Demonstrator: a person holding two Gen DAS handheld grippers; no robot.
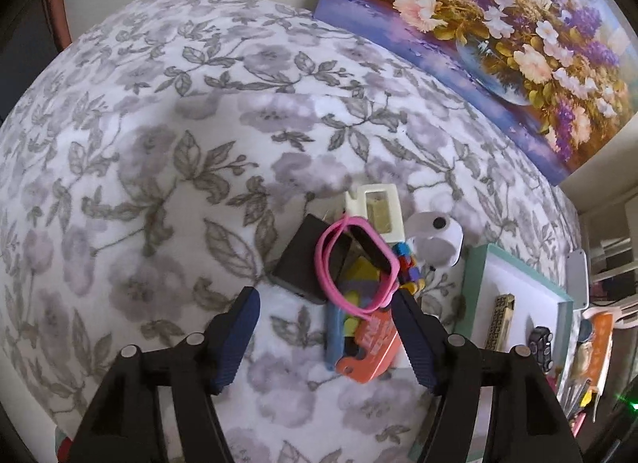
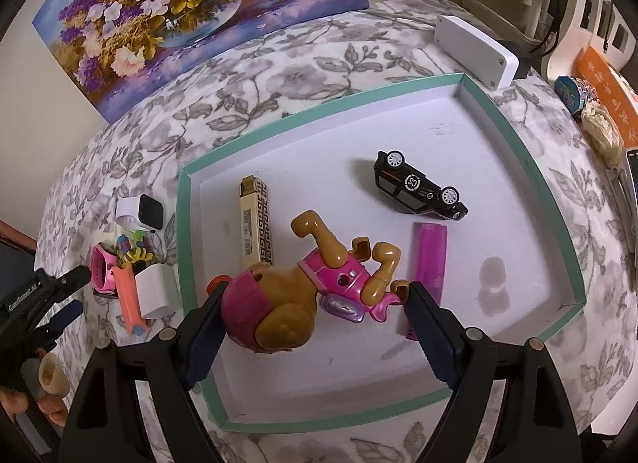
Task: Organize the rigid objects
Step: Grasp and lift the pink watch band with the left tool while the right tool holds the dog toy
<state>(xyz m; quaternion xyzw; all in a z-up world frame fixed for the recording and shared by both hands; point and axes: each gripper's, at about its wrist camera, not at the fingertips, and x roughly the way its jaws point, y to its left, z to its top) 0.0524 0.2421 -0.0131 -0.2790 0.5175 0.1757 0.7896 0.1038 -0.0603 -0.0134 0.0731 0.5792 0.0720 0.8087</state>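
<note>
A home room, likely a bedroom: a soft floral-printed bedspread (image 2: pixel 303 76) covers the surface, and a flower painting (image 2: pixel 191 4) leans on the plain wall just behind it. Beside the bedspread's far right edge stand white shelves (image 2: pixel 598 20), and children's toys lie on it.

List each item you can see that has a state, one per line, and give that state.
Toy car: on its side in the tray.
Toy dog: between the right claw fingers, whether gripped is unclear.
Tray: open, lidless.
Purple comb: flat in the tray.
Pink watch: atop the pile outside the tray.
Left claw: open, holding nothing.
</note>
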